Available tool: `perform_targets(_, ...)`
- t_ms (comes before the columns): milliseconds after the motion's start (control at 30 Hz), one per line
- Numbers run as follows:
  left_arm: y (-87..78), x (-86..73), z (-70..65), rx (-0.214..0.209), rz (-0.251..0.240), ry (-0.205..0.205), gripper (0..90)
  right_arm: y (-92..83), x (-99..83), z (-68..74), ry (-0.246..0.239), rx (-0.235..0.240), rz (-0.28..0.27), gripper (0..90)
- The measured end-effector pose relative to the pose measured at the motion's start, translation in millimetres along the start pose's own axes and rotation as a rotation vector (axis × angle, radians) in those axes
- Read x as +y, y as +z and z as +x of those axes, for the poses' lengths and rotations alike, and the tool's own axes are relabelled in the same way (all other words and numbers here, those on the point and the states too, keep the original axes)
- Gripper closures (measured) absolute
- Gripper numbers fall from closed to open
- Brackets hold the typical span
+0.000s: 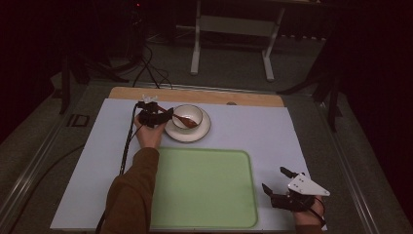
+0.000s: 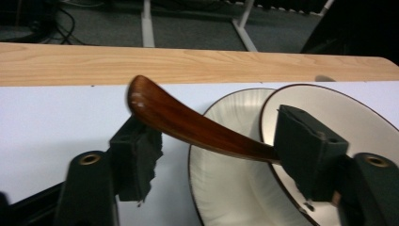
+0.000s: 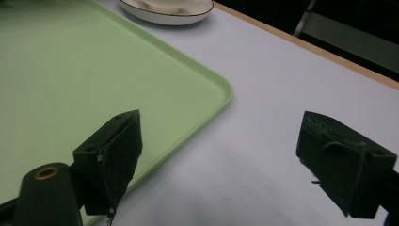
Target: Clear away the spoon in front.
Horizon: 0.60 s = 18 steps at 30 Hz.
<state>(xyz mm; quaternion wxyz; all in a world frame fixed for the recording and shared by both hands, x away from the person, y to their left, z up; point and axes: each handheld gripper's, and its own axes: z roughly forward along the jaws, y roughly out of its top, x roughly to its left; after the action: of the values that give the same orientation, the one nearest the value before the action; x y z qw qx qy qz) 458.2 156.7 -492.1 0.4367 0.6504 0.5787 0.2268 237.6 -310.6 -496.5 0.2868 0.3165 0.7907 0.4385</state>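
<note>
A brown wooden spoon [image 1: 186, 120] rests in a white bowl [image 1: 193, 112] on a white plate [image 1: 194, 133] at the far middle of the white mat. My left gripper [image 1: 159, 116] is at the plate's left edge. In the left gripper view the spoon handle [image 2: 188, 125] crosses the gap between the jaws of the left gripper [image 2: 219, 141], which stand wide apart, over the plate [image 2: 226, 188] and bowl [image 2: 329, 108]. My right gripper [image 1: 275, 179] hovers open and empty just right of the green tray [image 1: 204, 187]. Below the right gripper [image 3: 221, 150] is the tray corner [image 3: 207, 89].
The white mat [image 1: 253, 126] covers a wooden table whose far edge [image 1: 195, 95] shows. A cable [image 1: 127, 141] trails from the left gripper along the mat. Beyond the table stand a white frame's legs [image 1: 196, 48] and floor cables.
</note>
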Motion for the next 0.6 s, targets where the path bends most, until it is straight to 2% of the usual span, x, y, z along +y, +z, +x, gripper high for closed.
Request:
perform_targets(100, 0.8, -0.3, -2.0, -0.009, 0.008, 0.013, 42.3, 0.0, 0.0, -0.2, 0.001, 0.0, 0.0, 14.5)
perform_targets(233, 0.0, 0.2, -2.0, -0.018, 0.008, 0.003, 44.4, -0.4, 0.2, -0.1, 0.0, 0.0, 0.001, 14.5)
perform_targets(367, -6.5, 3.5, -3.6, -0.036, -0.018, 0.007, 51.1, 0.0, 0.1, -0.2, 0.001, 0.0, 0.0, 14.4)
perform_targets(467, -12.6, 6.6, -4.8, -0.053, -0.039, 0.012, 60.7, 0.3, 0.2, 0.2, -0.003, 0.001, 0.003, 14.5)
perform_targets(600, -22.0, 10.8, -7.4, -0.103, -0.069, 0.016, 66.9, 0.3, 0.3, 0.3, -0.003, 0.002, 0.003, 14.4)
